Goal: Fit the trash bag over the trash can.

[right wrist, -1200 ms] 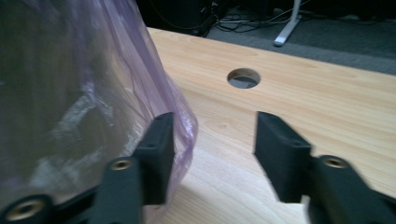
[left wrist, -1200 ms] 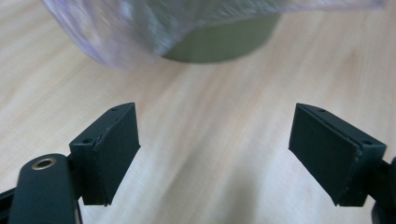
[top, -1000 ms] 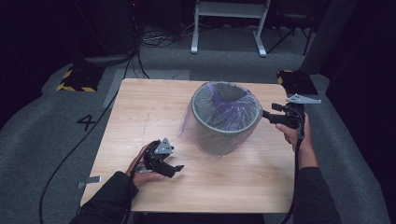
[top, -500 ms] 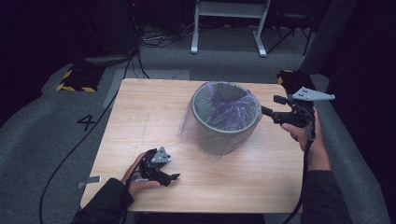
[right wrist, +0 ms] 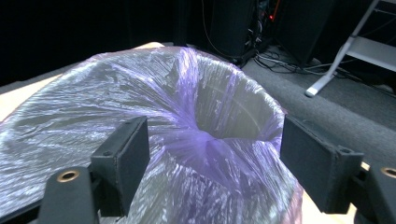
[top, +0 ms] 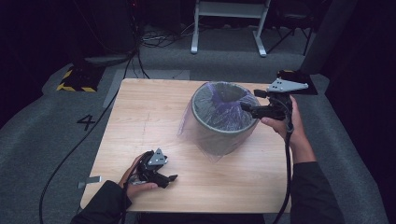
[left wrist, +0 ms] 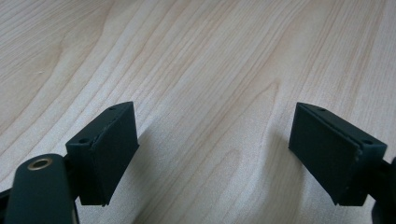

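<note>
Grey bin sits right of centre in the high view, on the wooden table, lined with a thin purple plastic bag. Bag film is draped over the rim and hangs down the outside, with loose folds at the bin's left and lower sides.

Right gripper is at centre right of the high view, held above the bin's right rim, tips over the bin mouth. Jaws wide apart, have just been opening, nothing clamped. In the right gripper view the bag fills the lower and middle frame, funnelling down into the bin; the film lies between and below the two pads, not pressed by either as far as I can see.

Left gripper is at lower left of the high view, low over the table near its front edge, well apart from the bin. Jaws wide open, empty. Left gripper view: bare wood grain between the pads.
</note>
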`<state>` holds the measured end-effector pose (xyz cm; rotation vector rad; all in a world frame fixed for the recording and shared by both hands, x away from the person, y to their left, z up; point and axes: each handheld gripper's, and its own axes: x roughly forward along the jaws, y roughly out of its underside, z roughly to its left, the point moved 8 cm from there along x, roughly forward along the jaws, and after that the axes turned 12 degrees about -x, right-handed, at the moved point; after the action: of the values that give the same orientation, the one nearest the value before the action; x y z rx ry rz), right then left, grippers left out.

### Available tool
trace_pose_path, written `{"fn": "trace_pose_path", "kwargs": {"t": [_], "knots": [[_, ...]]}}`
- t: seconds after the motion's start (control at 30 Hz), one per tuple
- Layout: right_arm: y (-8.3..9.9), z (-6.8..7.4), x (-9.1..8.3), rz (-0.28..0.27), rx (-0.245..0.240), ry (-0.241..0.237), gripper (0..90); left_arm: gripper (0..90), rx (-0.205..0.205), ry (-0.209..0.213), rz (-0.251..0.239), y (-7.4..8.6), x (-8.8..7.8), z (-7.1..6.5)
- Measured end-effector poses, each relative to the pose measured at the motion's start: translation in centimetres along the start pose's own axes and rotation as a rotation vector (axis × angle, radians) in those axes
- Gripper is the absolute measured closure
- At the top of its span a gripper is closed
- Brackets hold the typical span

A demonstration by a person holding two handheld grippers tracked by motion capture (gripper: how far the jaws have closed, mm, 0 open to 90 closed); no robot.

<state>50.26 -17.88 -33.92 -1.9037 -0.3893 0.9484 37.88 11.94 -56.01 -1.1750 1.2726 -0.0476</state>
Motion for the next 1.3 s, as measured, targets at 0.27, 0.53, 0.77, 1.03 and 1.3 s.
{"fn": "trace_pose_path", "kwargs": {"t": [0.27,0.53,0.77,1.03,1.3], "knots": [[-0.8,1.0,1.3,0.011,-0.026,-0.036,25.3,15.1,0.0,0.0,-0.001,0.0,0.0,0.0],[-0.7,2.4,3.0,0.089,-0.079,-0.05,27.5,15.1,0.002,0.0,-0.002,0.0,0.1,0.0],[0.5,2.9,4.6,0.171,-0.089,-0.064,27.0,15.1,0.003,0.001,-0.003,-0.1,0.1,0.0],[1.4,2.7,5.0,0.212,-0.083,-0.084,24.7,15.1,0.003,0.002,-0.003,-0.1,0.1,0.0],[1.4,3.3,5.8,0.262,-0.121,-0.1,24.3,15.1,0.003,0.001,-0.002,0.0,0.1,0.0]]}}
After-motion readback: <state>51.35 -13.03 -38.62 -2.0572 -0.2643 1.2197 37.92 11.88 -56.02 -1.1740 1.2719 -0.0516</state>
